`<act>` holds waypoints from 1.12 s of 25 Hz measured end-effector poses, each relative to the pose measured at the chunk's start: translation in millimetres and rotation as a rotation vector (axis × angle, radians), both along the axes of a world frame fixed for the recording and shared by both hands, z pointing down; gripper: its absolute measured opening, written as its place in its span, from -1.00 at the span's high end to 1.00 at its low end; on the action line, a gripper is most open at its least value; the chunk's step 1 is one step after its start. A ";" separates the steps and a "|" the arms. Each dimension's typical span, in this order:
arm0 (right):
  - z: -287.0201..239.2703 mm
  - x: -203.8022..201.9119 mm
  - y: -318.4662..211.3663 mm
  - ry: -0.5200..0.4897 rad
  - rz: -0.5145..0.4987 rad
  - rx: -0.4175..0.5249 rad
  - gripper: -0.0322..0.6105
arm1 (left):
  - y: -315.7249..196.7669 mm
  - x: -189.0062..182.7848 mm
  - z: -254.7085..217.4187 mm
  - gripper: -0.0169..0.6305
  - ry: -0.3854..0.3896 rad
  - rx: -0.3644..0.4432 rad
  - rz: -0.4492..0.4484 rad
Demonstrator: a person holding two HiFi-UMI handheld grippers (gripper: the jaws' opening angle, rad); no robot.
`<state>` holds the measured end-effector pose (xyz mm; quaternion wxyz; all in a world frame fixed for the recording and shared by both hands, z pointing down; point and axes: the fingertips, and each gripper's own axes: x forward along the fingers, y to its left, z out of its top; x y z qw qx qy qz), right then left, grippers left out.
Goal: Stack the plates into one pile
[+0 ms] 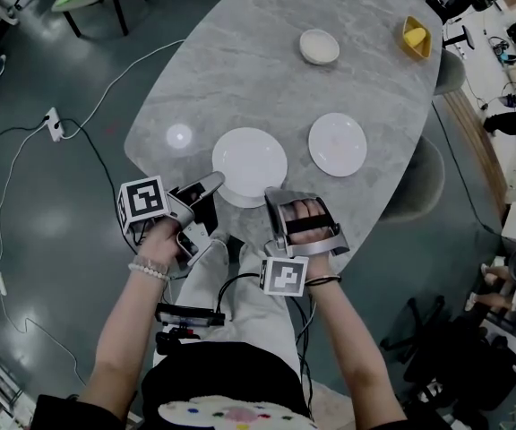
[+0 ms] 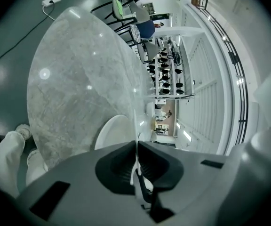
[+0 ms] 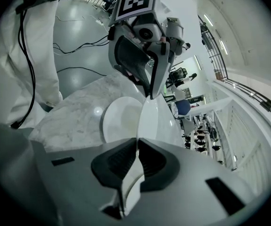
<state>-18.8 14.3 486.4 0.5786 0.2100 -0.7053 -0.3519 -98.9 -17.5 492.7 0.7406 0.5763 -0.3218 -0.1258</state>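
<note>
We find the left tongs (image 1: 213, 181) and the right tongs (image 1: 274, 197) both clenched on the near plate (image 1: 249, 159) at its rim. The second plate (image 1: 337, 143) lies rightward, seemingly nearer the right tongs.

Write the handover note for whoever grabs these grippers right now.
Left claw: shut on the near rim of the large round white plate.
Right claw: shut on the same rim, alongside.
That plate is at the near edge of the grey marble table; cannot tell whether another plate lies under it.
Lying apart: smaller round white plate, and a small white dish farther back.
Done: no finished pile.
Left: gather all into one pile.
</note>
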 end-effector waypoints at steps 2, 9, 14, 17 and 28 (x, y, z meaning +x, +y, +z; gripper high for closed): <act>6.8 1.1 5.6 0.015 -0.007 -0.004 0.83 | 4.6 0.4 3.9 0.88 -0.001 -0.011 0.001; 18.0 -3.1 20.7 -0.006 -0.011 -0.069 0.83 | 18.0 0.4 16.1 0.88 -0.014 -0.033 0.009; 25.0 -5.9 23.2 -0.008 -0.031 -0.110 0.82 | 20.2 1.2 24.6 0.89 -0.007 -0.052 0.011; 28.0 -6.7 24.0 -0.005 -0.045 -0.126 0.81 | 22.0 0.1 30.9 0.89 -0.026 -0.056 0.024; 33.4 0.8 24.0 -0.001 -0.049 -0.185 0.77 | 25.0 -1.7 40.0 0.89 -0.054 -0.089 0.039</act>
